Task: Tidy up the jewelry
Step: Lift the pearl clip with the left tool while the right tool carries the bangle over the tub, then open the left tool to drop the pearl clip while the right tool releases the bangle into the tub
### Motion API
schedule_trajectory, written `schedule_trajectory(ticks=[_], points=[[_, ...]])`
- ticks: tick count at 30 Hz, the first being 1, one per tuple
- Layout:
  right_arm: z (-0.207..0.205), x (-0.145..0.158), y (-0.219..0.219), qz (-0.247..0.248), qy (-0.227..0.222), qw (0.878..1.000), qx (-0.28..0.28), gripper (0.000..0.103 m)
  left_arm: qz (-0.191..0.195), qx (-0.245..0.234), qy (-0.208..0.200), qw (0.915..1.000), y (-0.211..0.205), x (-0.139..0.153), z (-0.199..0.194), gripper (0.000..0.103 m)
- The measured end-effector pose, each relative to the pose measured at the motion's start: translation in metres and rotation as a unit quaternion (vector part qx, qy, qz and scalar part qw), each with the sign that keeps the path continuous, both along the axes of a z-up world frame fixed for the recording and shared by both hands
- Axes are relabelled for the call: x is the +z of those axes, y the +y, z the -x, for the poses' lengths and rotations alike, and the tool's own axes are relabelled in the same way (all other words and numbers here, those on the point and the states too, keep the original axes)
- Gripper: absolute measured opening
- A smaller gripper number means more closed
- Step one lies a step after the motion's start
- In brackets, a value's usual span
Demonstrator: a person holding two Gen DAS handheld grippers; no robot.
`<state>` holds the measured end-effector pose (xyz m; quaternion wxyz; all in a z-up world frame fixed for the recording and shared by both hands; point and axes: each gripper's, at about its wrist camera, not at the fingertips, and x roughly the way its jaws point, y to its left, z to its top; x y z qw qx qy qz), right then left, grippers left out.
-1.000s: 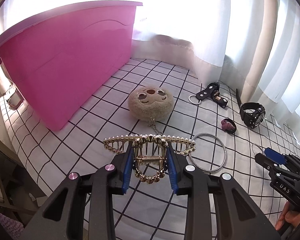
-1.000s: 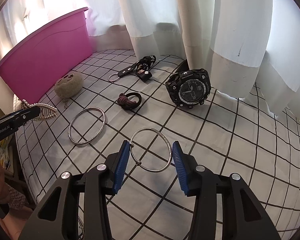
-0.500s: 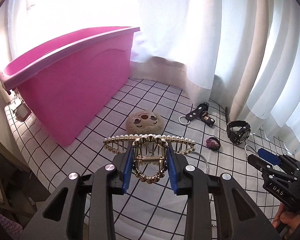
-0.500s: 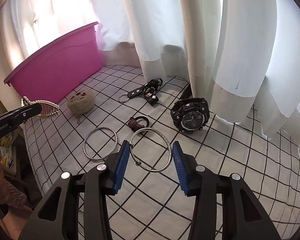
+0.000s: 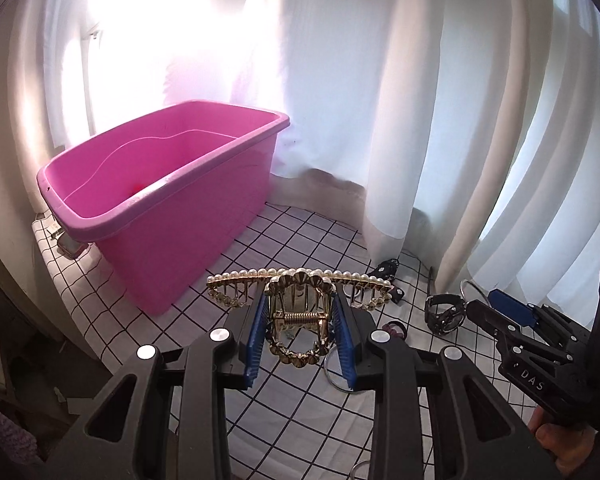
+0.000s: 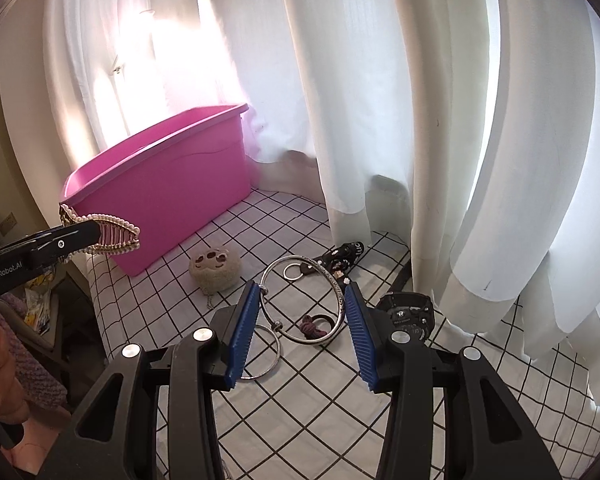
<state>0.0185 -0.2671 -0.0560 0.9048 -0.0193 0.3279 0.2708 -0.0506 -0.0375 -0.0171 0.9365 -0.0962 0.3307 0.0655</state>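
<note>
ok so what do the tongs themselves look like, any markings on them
Both the left tongs and the right tongs are black plastic frames with triangular cut-outs, round silver screw heads and ribbed blue pads on the fingers. Seen from the side, the left one reads "GenRobot.AI" in white and the right one "DAS". No cables show.

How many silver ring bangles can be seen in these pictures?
2. One silver bangle is held between the right gripper fingers, above the cloth. The second bangle lies flat on the checked cloth, just below the left finger. Others may be hidden behind the grippers.
</note>
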Motion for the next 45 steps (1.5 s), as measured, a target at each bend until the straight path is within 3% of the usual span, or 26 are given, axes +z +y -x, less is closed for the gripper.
schedule_trajectory(ticks=[10,18,23,29,35,39,45], points=[[-0.022,0.059,0.053,-0.029,-0.048,0.997,0.050,0.043,-0.002,0.015,-0.046,0.9988,0.030,0.054,0.000,0.030],[-0.050,0.105,0.136,-0.057,-0.071,0.992,0.087,0.043,-0.024,0.024,-0.082,0.9961,0.105,0.096,-0.022,0.030],[-0.075,0.116,0.203,-0.057,-0.068,0.990,0.111,0.043,-0.032,0.038,-0.082,0.9954,0.164,0.099,-0.045,0.030],[-0.114,0.105,0.275,-0.028,-0.036,0.990,0.134,0.043,-0.028,0.054,-0.048,0.9970,0.227,0.076,-0.078,0.030],[-0.155,0.078,0.328,0.020,0.030,0.989,0.144,0.043,0.000,0.057,0.026,0.9981,0.269,0.039,-0.118,0.030],[-0.179,0.060,0.353,0.062,0.073,0.986,0.135,0.043,0.018,0.057,0.074,0.9955,0.285,0.020,-0.139,0.030],[-0.201,0.040,0.375,0.102,0.120,0.980,0.123,0.043,0.012,0.060,0.119,0.9910,0.296,0.002,-0.154,0.031]])
